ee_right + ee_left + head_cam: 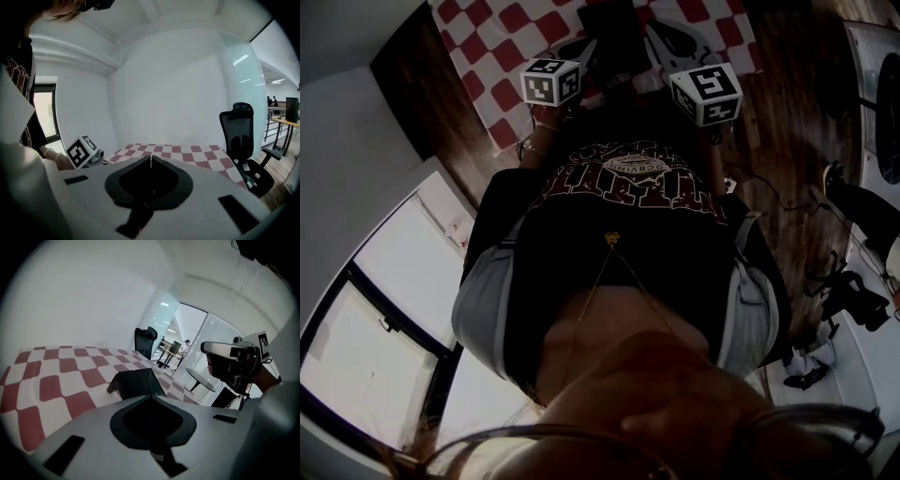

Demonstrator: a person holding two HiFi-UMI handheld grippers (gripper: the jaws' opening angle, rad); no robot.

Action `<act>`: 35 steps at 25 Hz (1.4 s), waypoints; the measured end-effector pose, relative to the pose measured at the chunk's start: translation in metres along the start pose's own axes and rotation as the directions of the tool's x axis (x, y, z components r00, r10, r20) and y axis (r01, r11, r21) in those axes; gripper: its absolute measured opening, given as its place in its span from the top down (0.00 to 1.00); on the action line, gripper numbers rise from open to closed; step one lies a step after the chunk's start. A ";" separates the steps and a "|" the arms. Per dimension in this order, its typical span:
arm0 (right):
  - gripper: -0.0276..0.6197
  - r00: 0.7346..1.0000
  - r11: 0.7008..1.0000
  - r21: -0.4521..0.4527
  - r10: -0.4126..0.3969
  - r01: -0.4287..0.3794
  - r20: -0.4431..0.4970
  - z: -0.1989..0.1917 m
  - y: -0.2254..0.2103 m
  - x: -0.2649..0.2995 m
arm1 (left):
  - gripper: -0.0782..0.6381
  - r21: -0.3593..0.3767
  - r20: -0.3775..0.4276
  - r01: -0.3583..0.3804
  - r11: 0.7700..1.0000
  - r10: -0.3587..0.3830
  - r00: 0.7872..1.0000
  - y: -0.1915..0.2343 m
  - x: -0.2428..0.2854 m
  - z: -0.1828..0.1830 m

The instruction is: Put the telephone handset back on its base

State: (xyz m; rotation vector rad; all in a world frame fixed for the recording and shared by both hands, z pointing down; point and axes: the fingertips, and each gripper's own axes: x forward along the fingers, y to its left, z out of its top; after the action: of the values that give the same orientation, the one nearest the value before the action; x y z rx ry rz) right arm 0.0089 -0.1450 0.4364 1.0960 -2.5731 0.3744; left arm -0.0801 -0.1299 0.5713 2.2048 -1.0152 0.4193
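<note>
Currently left gripper point(150, 395) and right gripper point(150, 158) both fully closed, empty; handset not distinguishable; dark wedge-shaped unit point(136, 383), likely the telephone, sits on checked tablecloth point(61, 376) ahead; expect light, rigid, smooth plastic; grip handset mid-shaft.

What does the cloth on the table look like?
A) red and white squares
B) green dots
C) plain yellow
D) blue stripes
A: the tablecloth is covered in red and white checks, seen in the left gripper view and again in the head view.
</note>
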 end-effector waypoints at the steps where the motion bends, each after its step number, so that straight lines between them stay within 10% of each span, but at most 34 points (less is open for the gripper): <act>1: 0.93 1.000 1.000 0.000 0.000 0.000 0.000 0.000 0.000 0.000 | 0.88 0.017 -0.002 -0.004 1.000 0.004 1.000 -0.001 0.000 0.003; 19: 0.93 1.000 1.000 0.000 0.021 -0.021 0.007 0.007 0.006 0.009 | 0.88 0.250 0.107 -0.060 0.966 0.034 0.994 -0.038 -0.016 0.070; 35: 0.93 0.998 1.000 -0.012 0.008 -0.007 0.061 0.030 0.008 0.013 | 0.88 0.309 0.219 -0.065 0.949 -0.004 0.976 -0.069 -0.038 0.121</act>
State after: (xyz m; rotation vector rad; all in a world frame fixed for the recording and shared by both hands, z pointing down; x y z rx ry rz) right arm -0.0110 -0.1588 0.4128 1.1110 -2.6299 0.3314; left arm -0.0508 -0.1589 0.4333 2.5682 -1.1661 0.3808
